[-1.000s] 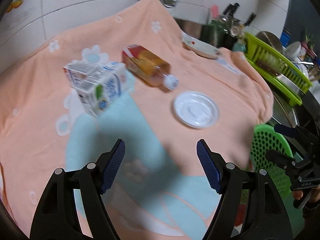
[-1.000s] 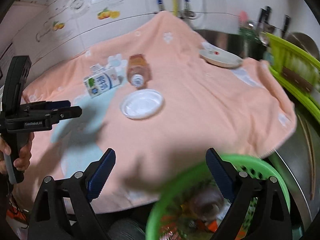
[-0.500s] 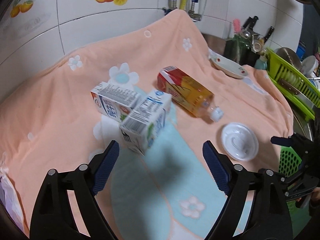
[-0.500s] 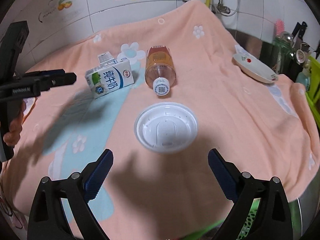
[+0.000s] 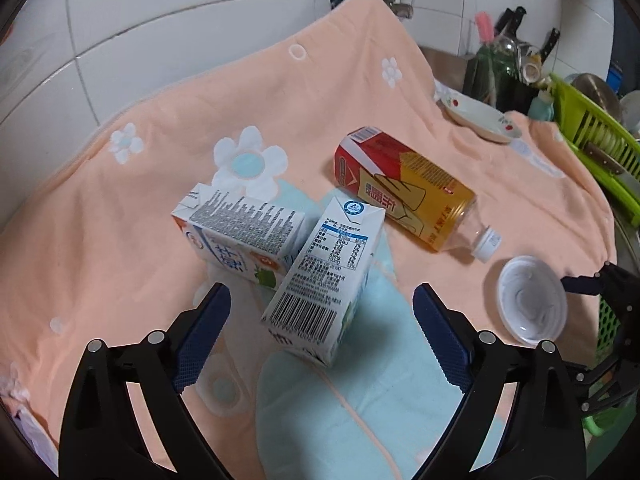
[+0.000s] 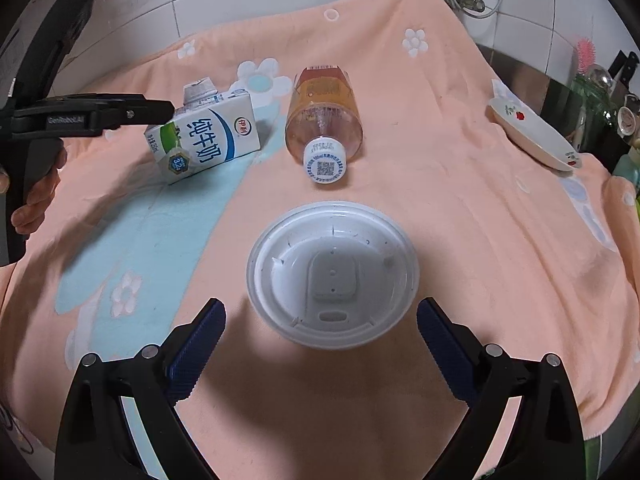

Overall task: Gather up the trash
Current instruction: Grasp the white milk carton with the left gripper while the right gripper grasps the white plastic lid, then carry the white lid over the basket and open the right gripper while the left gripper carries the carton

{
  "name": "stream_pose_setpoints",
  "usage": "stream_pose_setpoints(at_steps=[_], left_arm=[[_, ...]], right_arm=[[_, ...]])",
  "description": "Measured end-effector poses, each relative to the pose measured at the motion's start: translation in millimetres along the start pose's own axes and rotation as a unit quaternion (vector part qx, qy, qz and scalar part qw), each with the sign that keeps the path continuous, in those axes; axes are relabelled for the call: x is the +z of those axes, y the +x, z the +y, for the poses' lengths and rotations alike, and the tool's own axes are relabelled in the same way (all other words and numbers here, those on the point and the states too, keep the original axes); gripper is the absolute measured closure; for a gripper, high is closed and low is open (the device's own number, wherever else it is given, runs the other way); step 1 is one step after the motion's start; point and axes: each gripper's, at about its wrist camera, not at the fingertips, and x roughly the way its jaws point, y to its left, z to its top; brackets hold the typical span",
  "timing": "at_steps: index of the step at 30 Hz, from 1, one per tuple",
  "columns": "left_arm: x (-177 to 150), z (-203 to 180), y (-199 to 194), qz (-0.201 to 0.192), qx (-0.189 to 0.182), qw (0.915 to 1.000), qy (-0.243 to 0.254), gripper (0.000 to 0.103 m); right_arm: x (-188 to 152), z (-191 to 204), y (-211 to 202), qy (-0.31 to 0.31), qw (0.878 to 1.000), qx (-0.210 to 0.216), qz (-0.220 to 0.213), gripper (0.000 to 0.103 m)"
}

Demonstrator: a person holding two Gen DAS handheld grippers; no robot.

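My left tongs (image 5: 320,328) have just been widening and stand released, a milk carton (image 5: 324,280) lying just ahead between the tips, untouched. My right tongs (image 6: 320,340) gape empty, a white lid (image 6: 332,272) on the towel (image 6: 460,200) just ahead.

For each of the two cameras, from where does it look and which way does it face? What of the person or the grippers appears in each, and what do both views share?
Left wrist: sits on the left gripper, looking down over its open fingers at two milk cartons, with the bottle beyond; the right gripper shows at the right edge.
Right wrist: sits on the right gripper, open, looking down at the white lid; the left gripper and a hand show at left.
Shared: cartons, bottle, lid, peach towel, plate.
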Motion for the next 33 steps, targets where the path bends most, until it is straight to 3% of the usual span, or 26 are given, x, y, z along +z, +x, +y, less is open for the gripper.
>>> stream_pose_setpoints(at_steps=[12,15,22,29,33], left_arm=[[3.1,0.1,25.5,0.009,-0.003,1.0000,0.001,0.013],[3.0,-5.4,27.2,0.013,-0.016,0.9998,0.004,0.019],[6.7,-17.7,30.4,0.019,-0.033,0.9991,0.020,0.044],[9.8,-28.8,44.8,0.030,0.000,0.9984,0.047,0.045],[8.2,-35.5,49.8,0.033,0.016,0.9971,0.067,0.057]], right_arm=[[7.6,-1.1,13.6,-0.006,1.000,0.000,-0.001,0.010],[7.9,0.3,15.4,-0.006,1.000,0.001,-0.002,0.010],[10.8,0.4,20.8,-0.006,1.000,0.003,-0.001,0.010],[12.3,1.8,25.3,-0.004,1.000,-0.004,-0.001,0.010],[11.8,0.0,23.8,0.003,1.000,-0.004,-0.005,0.012]])
